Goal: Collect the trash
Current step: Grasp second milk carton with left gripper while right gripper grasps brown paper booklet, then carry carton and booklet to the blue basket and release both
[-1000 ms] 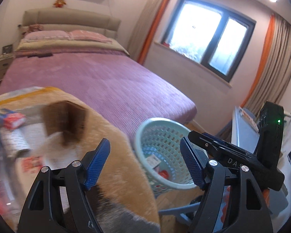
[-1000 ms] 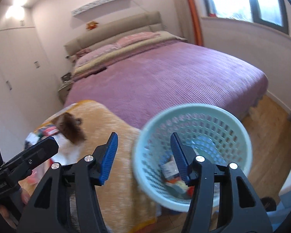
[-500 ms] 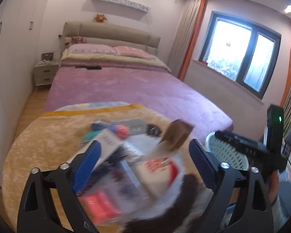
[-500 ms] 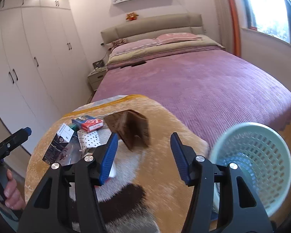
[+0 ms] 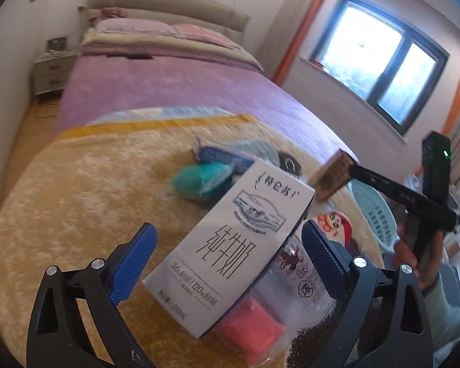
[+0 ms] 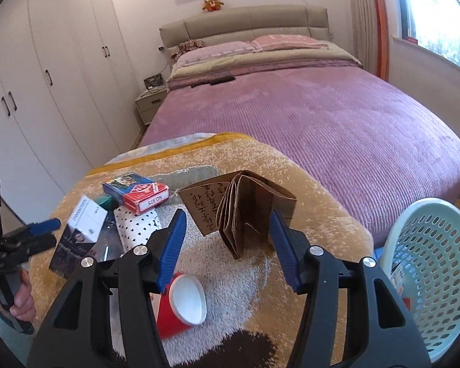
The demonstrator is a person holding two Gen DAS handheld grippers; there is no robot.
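Trash lies on a round table under a furry yellow cloth (image 6: 306, 196). My left gripper (image 5: 227, 260) is open, its jaws on either side of a white milk carton (image 5: 230, 245), not touching. The carton also shows in the right wrist view (image 6: 79, 230). A pink packet (image 5: 248, 331) and a teal bundle (image 5: 199, 178) lie beside it. My right gripper (image 6: 227, 239) is open around a folded brown paper piece (image 6: 245, 211) that stands upright. A red paper cup (image 6: 181, 306) lies on its side below it. A pale green mesh basket (image 6: 435, 273) stands at the right.
A red and blue card box (image 6: 138, 190) and a polka-dot packet (image 6: 135, 224) lie on the cloth. A bed with a purple cover (image 6: 322, 107) is behind the table. White wardrobes (image 6: 46, 76) line the left wall. A window (image 5: 380, 64) is at the right.
Both grippers swung from the basket back over the table. The left one closed in on the milk carton. The right one came up around the brown paper piece.
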